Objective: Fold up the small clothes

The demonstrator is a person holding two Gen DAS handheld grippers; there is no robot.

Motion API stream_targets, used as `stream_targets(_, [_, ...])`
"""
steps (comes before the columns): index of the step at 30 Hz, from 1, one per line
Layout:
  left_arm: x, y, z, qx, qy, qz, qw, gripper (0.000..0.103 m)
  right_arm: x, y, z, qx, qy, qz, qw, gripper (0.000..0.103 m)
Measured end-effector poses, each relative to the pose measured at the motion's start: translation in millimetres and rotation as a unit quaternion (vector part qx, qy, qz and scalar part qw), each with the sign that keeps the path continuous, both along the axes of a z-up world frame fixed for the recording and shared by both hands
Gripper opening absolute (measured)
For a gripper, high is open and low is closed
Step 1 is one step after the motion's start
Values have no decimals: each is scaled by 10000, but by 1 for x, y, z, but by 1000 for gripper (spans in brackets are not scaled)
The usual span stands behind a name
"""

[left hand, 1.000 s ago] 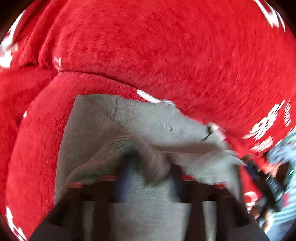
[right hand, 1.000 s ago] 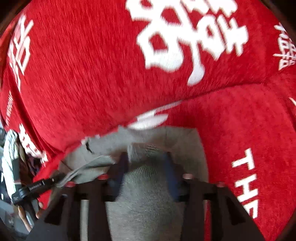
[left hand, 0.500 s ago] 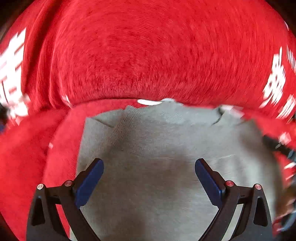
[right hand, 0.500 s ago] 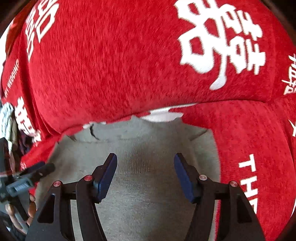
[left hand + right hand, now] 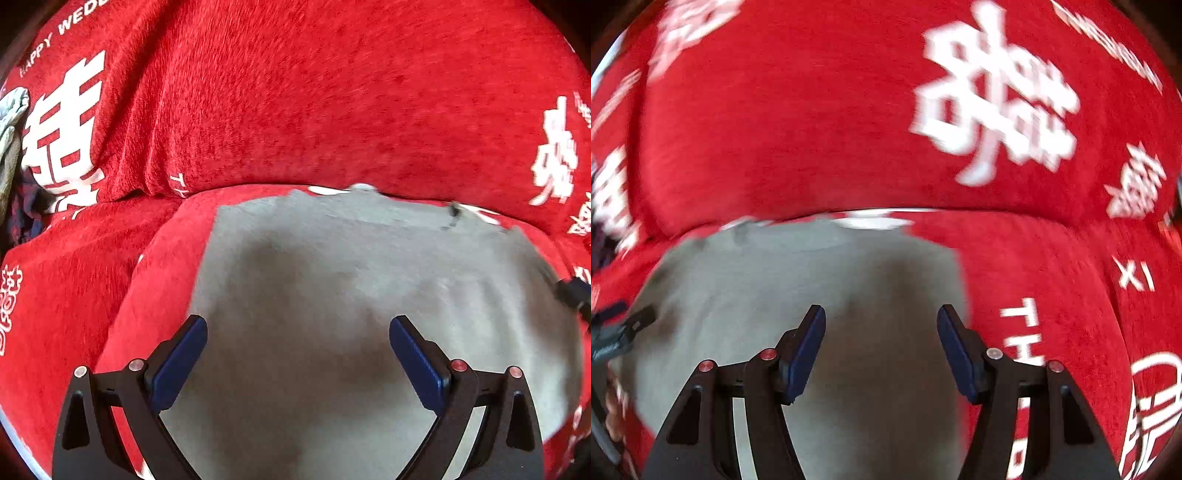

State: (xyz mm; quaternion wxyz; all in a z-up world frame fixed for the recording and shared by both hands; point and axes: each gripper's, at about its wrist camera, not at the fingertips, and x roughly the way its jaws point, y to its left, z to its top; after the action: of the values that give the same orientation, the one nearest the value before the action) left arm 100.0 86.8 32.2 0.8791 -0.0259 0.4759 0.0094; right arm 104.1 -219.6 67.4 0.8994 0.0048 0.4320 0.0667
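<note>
A grey knit garment [image 5: 332, 280] lies flat on the red sofa seat, its far edge at the backrest. My left gripper [image 5: 297, 332] is open and empty above its left part. In the right wrist view the same grey garment [image 5: 798, 280] lies flat, and my right gripper [image 5: 881, 321] is open and empty above its right part, near the garment's right edge. The other gripper's tip shows at the right edge of the left wrist view [image 5: 572, 295] and at the left edge of the right wrist view [image 5: 620, 332].
A red plush cover with white characters drapes the sofa seat [image 5: 74, 295] and the backrest [image 5: 295, 92]. Some grey and dark cloth [image 5: 11, 155] lies at the far left. White lettering marks the seat [image 5: 1027, 332] to the right of the garment.
Both grippers were shut on the grey garment's edge a second ago. They let go, opened wide and pulled back. The garment now lies flat.
</note>
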Motion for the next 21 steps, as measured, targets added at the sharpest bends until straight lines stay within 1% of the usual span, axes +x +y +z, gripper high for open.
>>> stream_targets(1, [-7, -7, 1, -66, -6, -87, 9999, 99, -8, 8, 0, -27, -11, 139, 9999, 67])
stream_targets(2, [-15, -13, -1, -41, -37, -170, 9998, 99, -16, 19, -3, -75, 15, 351, 9994, 67])
stream_targets(4, [-22, -22, -3, 148, -63, -163, 9997, 99, -25, 32, -11, -272, 94, 499, 9983, 67])
stream_targets(6, [-30, -17, -14, 201, 111, -62, 9997, 99, -28, 32, -21, -368, 243, 415, 9982, 67])
stream_targets(7, [-33, -11, -19, 147, 207, 21, 9997, 99, -29, 25, -27, -312, 344, 327, 9984, 67])
stream_targets(8, [-39, -1, -23, -7, 251, 88, 9996, 99, -30, 13, -31, -148, 399, 199, 9989, 66])
stream_targets(11, [-62, 17, -21, -197, 187, 43, 9996, 99, -39, -16, -28, 308, 360, 23, 9989, 66])
stream_targets(12, [-69, 22, -18, -253, 131, 16, 9996, 99, -42, -20, -27, 354, 361, -13, 9987, 66])
stream_targets(13, [-78, 28, -15, -309, 67, 30, 9995, 99, -46, -23, -22, 332, 350, -72, 9988, 66])
stream_targets(15, [-95, 47, -11, -364, -54, 322, 9988, 99, -54, -19, -14, 103, 285, -205, 9993, 67])
stream_targets(16, [-100, 58, -12, -508, -40, 477, 9976, 99, -58, -17, -10, -15, 215, -263, 9994, 67])
stream_targets(17, [-104, 70, -14, -816, 5, 612, 9948, 99, -61, -12, -7, -45, 180, -269, 9995, 67])
stream_targets(19, [-108, 95, -27, -1825, 220, 764, 9800, 99, -65, -7, -1, 23, 158, -211, 9997, 67])
stream_targets(20, [-110, 103, -27, -2166, 63, 749, 9734, 99, -65, -1, 1, 43, 159, -169, 9997, 67])
stream_targets(21, [-110, 109, -28, -2539, 24, 626, 9652, 99, -65, 4, 2, 45, 157, -128, 9998, 67])
